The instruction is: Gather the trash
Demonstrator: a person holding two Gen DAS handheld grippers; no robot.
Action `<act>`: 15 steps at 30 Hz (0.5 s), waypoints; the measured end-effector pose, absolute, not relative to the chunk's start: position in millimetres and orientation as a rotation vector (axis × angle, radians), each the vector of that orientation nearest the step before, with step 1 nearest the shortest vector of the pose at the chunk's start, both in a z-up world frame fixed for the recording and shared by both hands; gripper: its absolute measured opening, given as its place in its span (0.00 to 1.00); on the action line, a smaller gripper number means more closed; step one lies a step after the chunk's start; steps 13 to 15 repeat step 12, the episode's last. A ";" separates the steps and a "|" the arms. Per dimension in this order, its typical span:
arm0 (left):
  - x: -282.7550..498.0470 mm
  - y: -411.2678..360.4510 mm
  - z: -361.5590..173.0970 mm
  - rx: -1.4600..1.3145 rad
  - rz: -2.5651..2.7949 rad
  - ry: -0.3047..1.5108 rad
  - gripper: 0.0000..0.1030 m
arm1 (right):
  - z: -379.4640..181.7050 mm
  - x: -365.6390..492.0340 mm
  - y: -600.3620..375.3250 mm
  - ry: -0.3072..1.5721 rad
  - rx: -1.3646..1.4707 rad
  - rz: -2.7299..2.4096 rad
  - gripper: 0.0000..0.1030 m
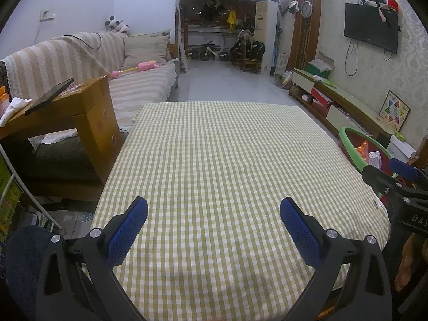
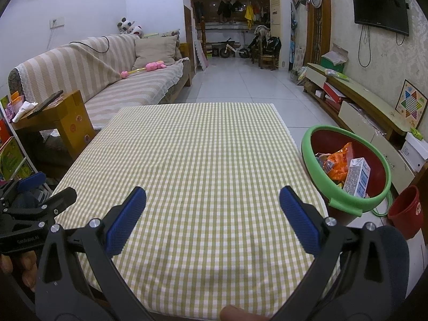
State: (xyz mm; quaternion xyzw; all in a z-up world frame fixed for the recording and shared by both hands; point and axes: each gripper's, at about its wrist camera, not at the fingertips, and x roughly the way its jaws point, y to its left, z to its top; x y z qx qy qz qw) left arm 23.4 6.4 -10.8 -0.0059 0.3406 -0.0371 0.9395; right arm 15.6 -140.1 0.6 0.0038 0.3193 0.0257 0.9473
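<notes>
A table under a green-and-white checked cloth (image 1: 214, 155) (image 2: 203, 155) fills both views. My left gripper (image 1: 214, 214) hangs open over its near edge with nothing between the blue pads. My right gripper (image 2: 212, 208) is open in the same way, also holding nothing. A red bin with a green rim (image 2: 315, 165) stands just off the table's right edge. Inside it lie an orange wrapper (image 2: 339, 163) and a small white drink carton (image 2: 357, 178). In the left wrist view the bin's green rim (image 1: 350, 144) shows at the right, partly behind my other gripper.
A striped sofa (image 2: 112, 80) and a wooden side table (image 1: 80, 112) with a phone stand to the left. A low TV cabinet (image 2: 361, 96) runs along the right wall. A small red bucket (image 2: 406, 208) sits on the floor by the bin. White tiled floor lies beyond the table.
</notes>
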 end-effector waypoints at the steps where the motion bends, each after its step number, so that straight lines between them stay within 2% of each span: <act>1: 21.8 7.4 -10.0 -0.019 -0.078 0.687 0.92 | 0.7 15.7 -140.2 0.650 0.008 0.053 0.95; 15: 23.2 6.5 -9.3 -0.005 -0.061 0.682 0.92 | 1.4 15.4 -140.4 0.649 0.007 0.051 0.95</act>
